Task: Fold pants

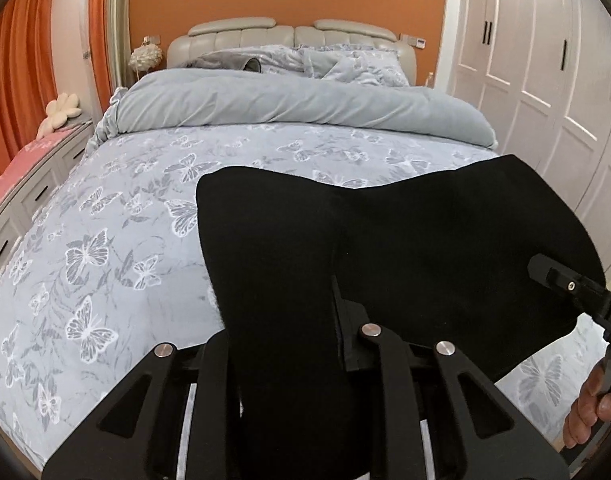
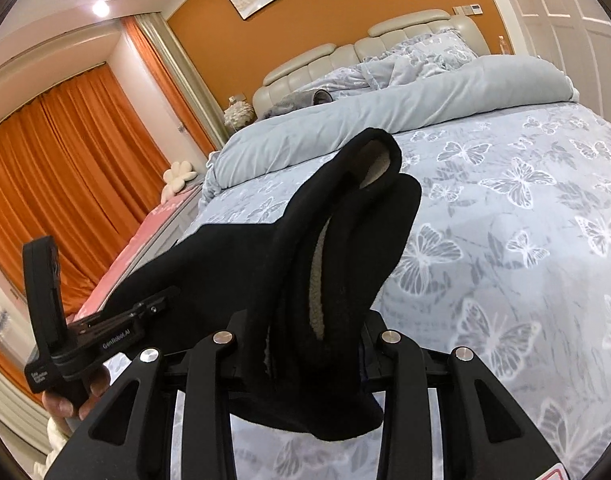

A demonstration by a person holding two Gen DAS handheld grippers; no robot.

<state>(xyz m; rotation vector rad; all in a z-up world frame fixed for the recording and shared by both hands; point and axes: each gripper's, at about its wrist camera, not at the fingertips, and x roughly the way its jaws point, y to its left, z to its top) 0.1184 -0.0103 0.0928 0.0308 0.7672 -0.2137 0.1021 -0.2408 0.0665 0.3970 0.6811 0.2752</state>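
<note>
- Black pants (image 1: 385,248) hang clear above the bed (image 1: 117,240), stretched between my two grippers.
- Left gripper (image 1: 293,360) and right gripper (image 2: 305,356) each have their fingers clamped on bunched cloth.
- To do this well, I'd keep both ends level and taut, then lay the pants flat before folding.
- Butterfly-print sheet is bare; rolled grey duvet (image 1: 305,104) near the headboard, orange curtains (image 2: 65,152), white wardrobe (image 1: 545,60).

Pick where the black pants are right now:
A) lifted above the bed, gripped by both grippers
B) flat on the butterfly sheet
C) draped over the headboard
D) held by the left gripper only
A: the black pants hang above the butterfly sheet, pinched in the left gripper and the right gripper.
</note>
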